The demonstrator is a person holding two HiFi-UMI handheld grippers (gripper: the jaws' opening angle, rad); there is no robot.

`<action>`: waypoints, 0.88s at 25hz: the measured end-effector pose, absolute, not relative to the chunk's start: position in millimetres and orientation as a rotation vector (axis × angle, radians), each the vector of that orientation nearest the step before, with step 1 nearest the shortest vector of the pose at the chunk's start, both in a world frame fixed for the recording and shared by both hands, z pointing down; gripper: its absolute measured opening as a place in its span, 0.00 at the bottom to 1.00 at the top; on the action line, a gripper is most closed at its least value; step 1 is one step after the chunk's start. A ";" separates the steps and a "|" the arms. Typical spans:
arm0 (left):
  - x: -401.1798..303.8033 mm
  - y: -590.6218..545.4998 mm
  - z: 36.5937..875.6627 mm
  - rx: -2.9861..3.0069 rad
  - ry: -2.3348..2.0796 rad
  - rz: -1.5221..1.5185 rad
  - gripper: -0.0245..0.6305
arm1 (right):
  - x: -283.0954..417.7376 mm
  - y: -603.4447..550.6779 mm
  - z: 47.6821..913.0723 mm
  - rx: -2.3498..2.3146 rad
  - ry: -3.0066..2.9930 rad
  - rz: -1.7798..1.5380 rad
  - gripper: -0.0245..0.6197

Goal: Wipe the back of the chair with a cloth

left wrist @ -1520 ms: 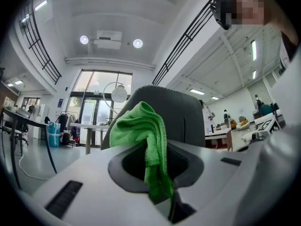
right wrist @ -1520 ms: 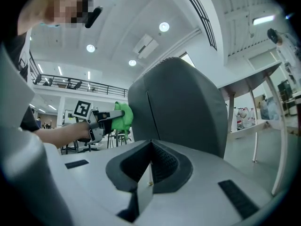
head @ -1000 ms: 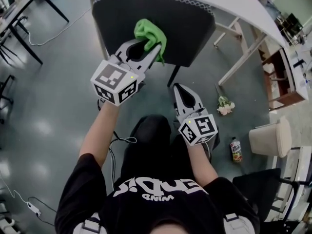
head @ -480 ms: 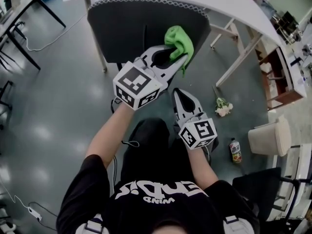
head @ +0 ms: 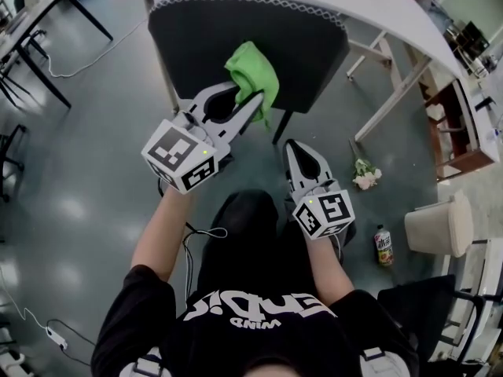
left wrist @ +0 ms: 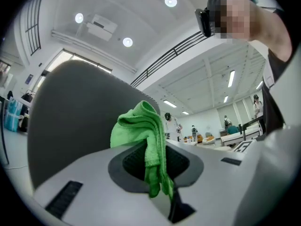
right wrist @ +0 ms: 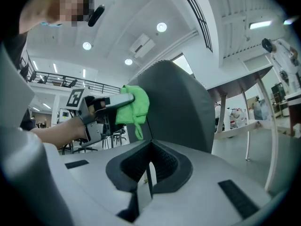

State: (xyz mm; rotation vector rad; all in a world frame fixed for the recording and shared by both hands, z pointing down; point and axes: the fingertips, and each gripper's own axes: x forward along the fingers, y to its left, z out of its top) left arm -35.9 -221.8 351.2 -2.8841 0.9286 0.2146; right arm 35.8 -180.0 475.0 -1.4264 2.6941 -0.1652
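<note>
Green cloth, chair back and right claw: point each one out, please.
green cloth [head: 253, 69]: head view, on its bunched upper fold.
chair back [head: 196, 42]: head view, on the bare dark panel left of the cloth.
right claw [head: 288, 144]: head view, at its closed tips.

White lettering on the person's black T-shirt [head: 259, 332], behind the right gripper [head: 292, 143], appears inverted. The small line resembles "WIND"; the large line is illegible. The label on the small plastic bottle [head: 383, 246], right of that gripper, is unreadable.
</note>
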 end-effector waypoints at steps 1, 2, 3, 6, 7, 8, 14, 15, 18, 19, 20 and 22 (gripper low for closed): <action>-48.5 -221.4 352.6 -2.877 0.965 0.218 0.14 | 34.9 -181.1 475.5 -1.427 2.694 -0.163 0.03; -61.2 -220.9 353.6 -2.866 1.002 0.217 0.14 | 33.8 -182.1 475.8 -1.426 2.693 -0.162 0.03; -74.0 -220.5 354.5 -2.854 1.040 0.216 0.14 | 32.8 -182.7 476.0 -1.424 2.693 -0.164 0.03; -113.4 -220.7 356.2 -2.813 1.166 0.209 0.14 | 28.9 -182.2 476.0 -1.414 2.695 -0.169 0.03; -126.7 -221.6 357.1 -2.799 1.207 0.205 0.14 | 27.3 -182.1 476.1 -1.410 2.697 -0.170 0.03; -140.1 -222.8 358.6 -2.785 1.247 0.203 0.14 | 25.6 -182.2 476.2 -1.406 2.699 -0.169 0.03; -206.0 -230.2 377.7 -2.701 1.452 0.155 0.14 | 21.3 -181.0 476.8 -1.406 2.701 -0.164 0.03; -213.0 -230.8 381.3 -2.690 1.475 0.144 0.14 | 21.6 -181.0 477.1 -1.406 2.700 -0.164 0.03; -229.2 -234.1 392.1 -2.663 1.532 0.116 0.14 | 22.6 -180.8 477.4 -1.403 2.694 -0.163 0.03; -233.9 -235.8 396.2 -2.658 1.551 0.109 0.14 | 22.7 -180.4 477.2 -1.404 2.692 -0.163 0.03; -238.0 -237.8 401.0 -2.655 1.566 0.098 0.14 | 22.7 -180.0 477.0 -1.404 2.689 -0.163 0.03; -244.5 -242.3 411.4 -2.658 1.590 0.075 0.14 | 21.9 -179.0 477.3 -1.403 2.685 -0.167 0.03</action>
